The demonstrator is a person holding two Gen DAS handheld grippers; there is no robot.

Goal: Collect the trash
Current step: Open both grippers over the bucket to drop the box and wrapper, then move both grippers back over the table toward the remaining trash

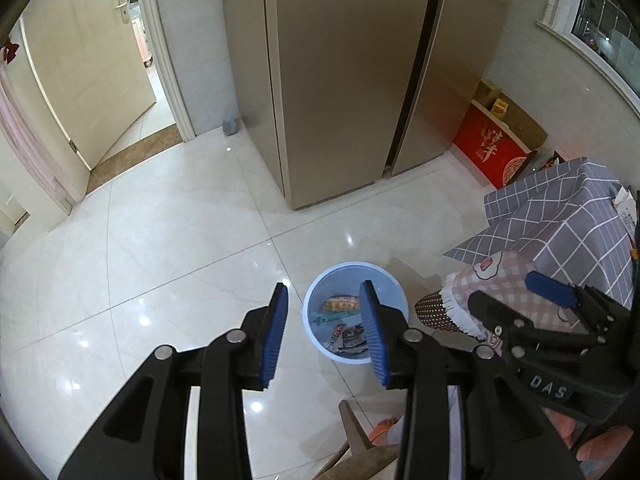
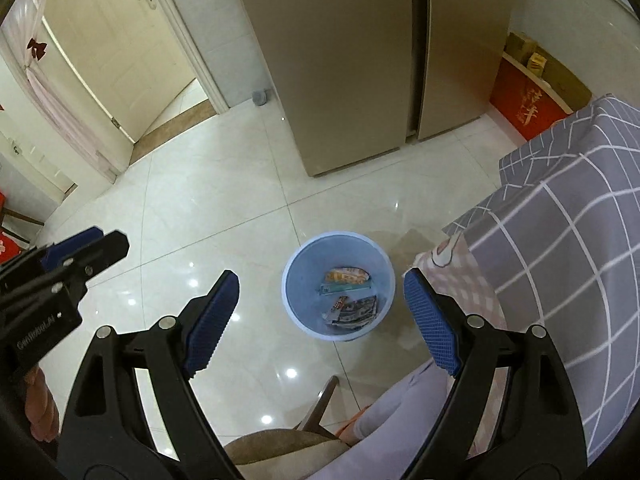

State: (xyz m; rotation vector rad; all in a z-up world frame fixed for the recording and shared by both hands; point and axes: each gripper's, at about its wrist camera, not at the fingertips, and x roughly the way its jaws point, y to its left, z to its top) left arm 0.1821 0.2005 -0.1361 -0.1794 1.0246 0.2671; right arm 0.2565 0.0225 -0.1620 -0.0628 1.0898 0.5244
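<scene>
Presently both the left gripper (image 1: pixel 326 330) and right gripper (image 2: pixel 322 322) hang spread and empty above the blue bin (image 2: pixel 298 248), where light, crinkly, probably slippery wrappers (image 2: pixel 350 298) lie, best pinched at a flat edge.

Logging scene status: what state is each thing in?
Left gripper: open, empty.
Right gripper: open, empty.
Bin: upright on the floor, uncovered, wrappers inside.
Fridge: doors shut.
Door: open.
Tablecloth: draped over the table.
</scene>
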